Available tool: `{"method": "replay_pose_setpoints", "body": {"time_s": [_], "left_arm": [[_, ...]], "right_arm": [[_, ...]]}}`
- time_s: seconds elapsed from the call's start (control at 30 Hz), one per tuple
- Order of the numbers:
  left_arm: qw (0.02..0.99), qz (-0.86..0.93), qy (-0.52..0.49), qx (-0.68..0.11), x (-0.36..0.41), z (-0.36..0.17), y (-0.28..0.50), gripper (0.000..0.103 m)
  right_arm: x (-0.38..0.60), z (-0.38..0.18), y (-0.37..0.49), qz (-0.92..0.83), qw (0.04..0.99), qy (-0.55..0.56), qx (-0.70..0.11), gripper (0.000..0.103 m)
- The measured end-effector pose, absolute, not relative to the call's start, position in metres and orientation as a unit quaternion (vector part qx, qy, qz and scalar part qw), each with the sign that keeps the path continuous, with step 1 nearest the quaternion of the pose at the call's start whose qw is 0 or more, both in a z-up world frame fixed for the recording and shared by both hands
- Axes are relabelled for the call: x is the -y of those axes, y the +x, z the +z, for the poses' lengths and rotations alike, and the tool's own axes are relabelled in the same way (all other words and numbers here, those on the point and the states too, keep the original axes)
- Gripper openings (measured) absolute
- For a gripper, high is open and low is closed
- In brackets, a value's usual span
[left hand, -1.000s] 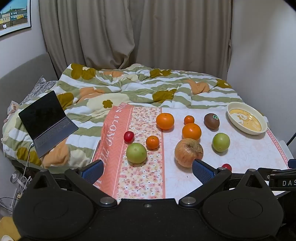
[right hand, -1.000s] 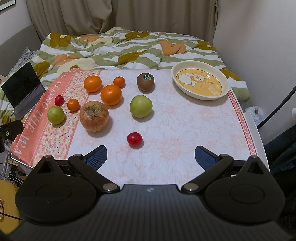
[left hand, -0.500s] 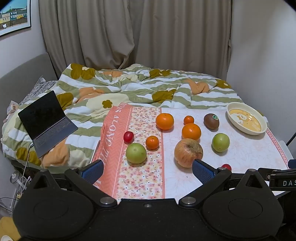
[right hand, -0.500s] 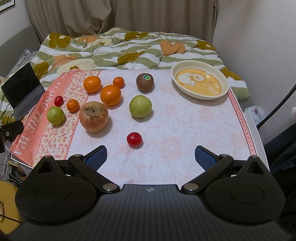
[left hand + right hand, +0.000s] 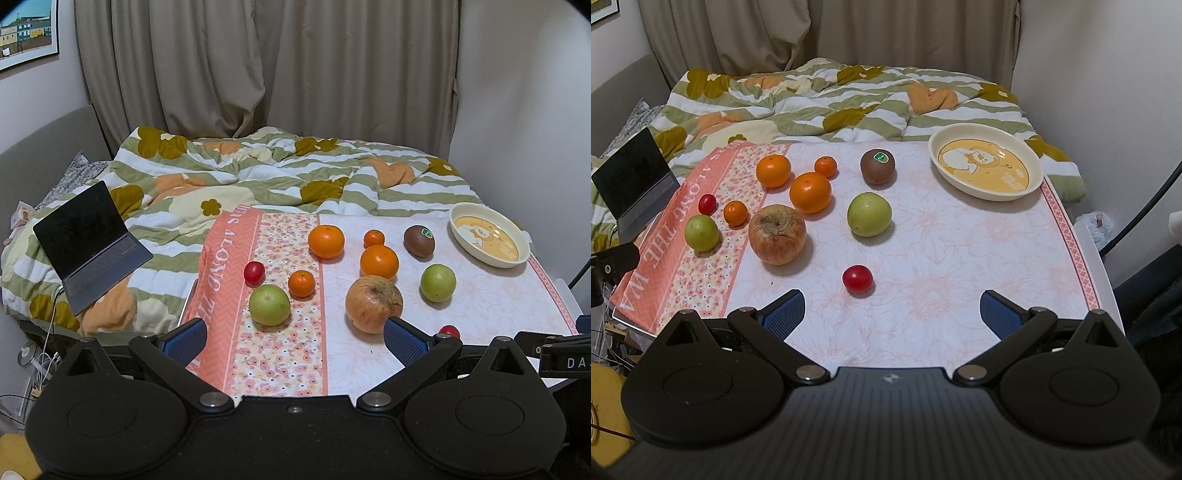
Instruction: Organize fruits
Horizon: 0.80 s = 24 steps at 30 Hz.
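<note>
Fruit lies loose on a floral cloth-covered table (image 5: 960, 258): a big reddish apple (image 5: 777, 235) (image 5: 373, 303), two green apples (image 5: 868, 214) (image 5: 701, 233), several oranges (image 5: 810, 192) (image 5: 773, 170), a kiwi (image 5: 877, 167), and cherry tomatoes (image 5: 857, 278) (image 5: 707, 204). A cream bowl (image 5: 988, 166) (image 5: 489, 240) with a yellow cartoon sits empty at the far right. My left gripper (image 5: 293, 338) is open and empty at the near edge, behind a green apple (image 5: 269, 304). My right gripper (image 5: 892, 314) is open and empty, just short of the near tomato.
A bed with a striped floral duvet (image 5: 258, 177) lies beyond the table. An open laptop (image 5: 88, 243) rests on it at left. Curtains (image 5: 258, 66) and a wall close off the back. The table's right edge (image 5: 1097, 266) drops to clutter below.
The right gripper has crept slightly forward and left, and the left view has shifted slightly; the fruit has not moved.
</note>
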<state>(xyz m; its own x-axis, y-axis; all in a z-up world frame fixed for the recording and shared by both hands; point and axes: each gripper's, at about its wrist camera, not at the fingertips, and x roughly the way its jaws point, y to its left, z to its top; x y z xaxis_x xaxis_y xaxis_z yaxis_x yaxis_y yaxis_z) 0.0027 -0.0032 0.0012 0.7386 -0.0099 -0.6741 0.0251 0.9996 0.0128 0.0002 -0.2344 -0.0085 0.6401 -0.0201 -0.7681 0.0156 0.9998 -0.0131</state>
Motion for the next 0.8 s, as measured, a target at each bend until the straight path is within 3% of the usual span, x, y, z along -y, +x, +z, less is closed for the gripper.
{"method": "replay_pose_setpoints", "body": {"time_s": [0.4,0.8], "left_arm": [[0.916,-0.042,-0.009,-0.399,0.016,-0.004,0.019,0.103],[0.913,-0.056,0.050,-0.401,0.056,-0.058,0.057,0.103]], "right_arm": [[0.242,-0.003,0.002,0.008,0.913,-0.018,-0.406,0.103],[0.269,-0.067,0.028,0.053,0.906,-0.026,-0.419,0.103]]}}
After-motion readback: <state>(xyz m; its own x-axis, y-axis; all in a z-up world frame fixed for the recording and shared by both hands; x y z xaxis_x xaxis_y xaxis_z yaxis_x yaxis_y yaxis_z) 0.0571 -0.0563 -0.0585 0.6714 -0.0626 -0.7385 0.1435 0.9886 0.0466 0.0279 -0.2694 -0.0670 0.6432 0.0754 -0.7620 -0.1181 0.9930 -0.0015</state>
